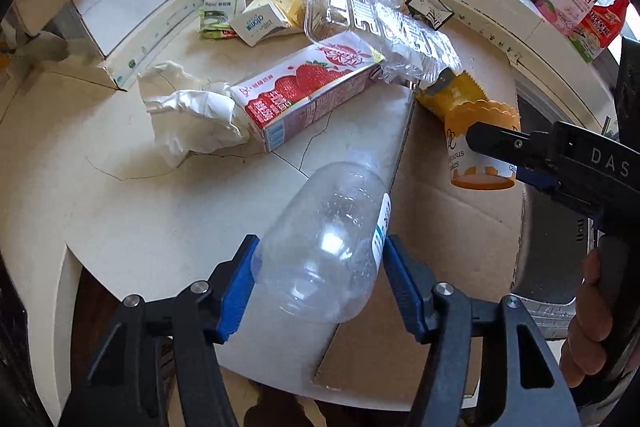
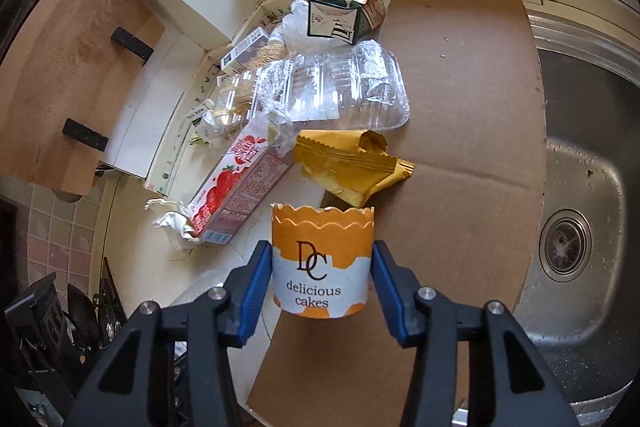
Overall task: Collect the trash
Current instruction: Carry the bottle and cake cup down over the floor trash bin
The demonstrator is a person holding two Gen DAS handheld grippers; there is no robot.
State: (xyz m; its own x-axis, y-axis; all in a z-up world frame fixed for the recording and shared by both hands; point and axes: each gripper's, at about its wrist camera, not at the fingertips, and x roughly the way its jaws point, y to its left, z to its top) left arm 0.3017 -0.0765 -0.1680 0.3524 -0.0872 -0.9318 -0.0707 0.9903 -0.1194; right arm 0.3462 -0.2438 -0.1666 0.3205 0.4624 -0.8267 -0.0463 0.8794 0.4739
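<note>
The left gripper clamps the clear bottle above the worktop's near edge, the right gripper pinches the cake cup; lift both gently, avoid crushing

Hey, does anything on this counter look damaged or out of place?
Yes. The strawberry carton lies on its side, crumpled white paper beside it, and the clear plastic tray is crushed. Hairline cracks run across the countertop.

The left gripper points steeply down, its blue-padded black jaws pressing both sides of a clear plastic bottle. At three o'clock, the right gripper clamps an orange-and-white paper cake cup; a hand grasps its handle.
</note>
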